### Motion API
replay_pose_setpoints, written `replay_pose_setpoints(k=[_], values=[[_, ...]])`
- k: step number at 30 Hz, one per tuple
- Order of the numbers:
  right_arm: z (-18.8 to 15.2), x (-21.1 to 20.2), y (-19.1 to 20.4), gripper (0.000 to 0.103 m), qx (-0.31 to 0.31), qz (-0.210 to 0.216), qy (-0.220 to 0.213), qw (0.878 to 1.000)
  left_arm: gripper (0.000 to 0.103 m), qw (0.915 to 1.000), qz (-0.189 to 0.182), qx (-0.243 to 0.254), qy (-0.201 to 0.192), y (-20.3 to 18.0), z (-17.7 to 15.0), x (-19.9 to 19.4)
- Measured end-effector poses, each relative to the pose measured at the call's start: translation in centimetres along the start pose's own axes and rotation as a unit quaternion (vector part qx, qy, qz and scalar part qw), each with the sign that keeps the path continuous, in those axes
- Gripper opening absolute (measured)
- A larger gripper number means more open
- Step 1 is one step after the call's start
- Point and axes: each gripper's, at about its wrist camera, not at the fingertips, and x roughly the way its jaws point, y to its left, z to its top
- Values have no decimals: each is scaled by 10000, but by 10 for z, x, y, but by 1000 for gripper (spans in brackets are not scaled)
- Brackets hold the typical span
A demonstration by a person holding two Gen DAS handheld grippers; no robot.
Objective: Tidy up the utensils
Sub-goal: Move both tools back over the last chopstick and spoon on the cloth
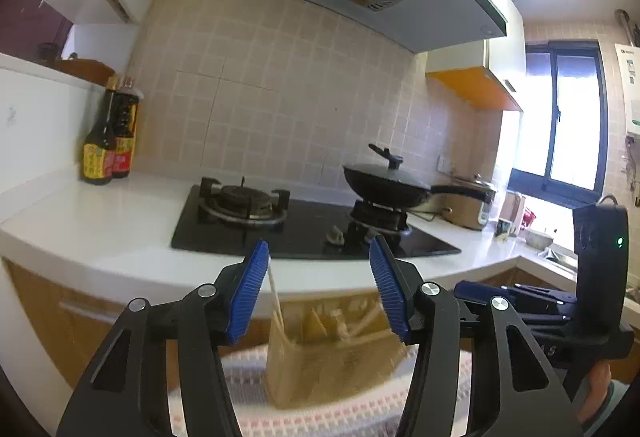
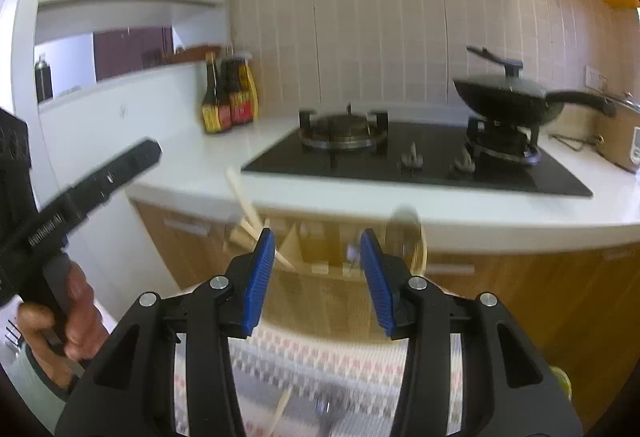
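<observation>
White countertop [image 1: 100,229] and black stove [image 2: 420,165] behind; wooden utensil box [image 1: 320,357] on patterned cloth [image 2: 320,357] in front.

Box is divided into compartments: chopsticks [image 2: 244,205] lean in its left part, a spoon [image 2: 406,233] stands at its right. Left gripper [image 1: 318,289] and right gripper [image 2: 316,279] both have jaws spread, nothing pinched; box lies beyond the fingertips. One loose chopstick [image 2: 282,411] rests on the cloth.
</observation>
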Motion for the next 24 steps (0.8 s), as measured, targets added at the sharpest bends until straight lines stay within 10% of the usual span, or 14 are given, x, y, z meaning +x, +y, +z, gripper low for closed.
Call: replay_pose_setpoints(k=[11,24], values=[[-71,-1,26,41,-421,-404,1248,9905,58,9955,-135,-197,912,-3,-46,-21],[-124,41,4,57,159,-602,2666,9618,58,9713,127,-112,2371,2,-119,11]])
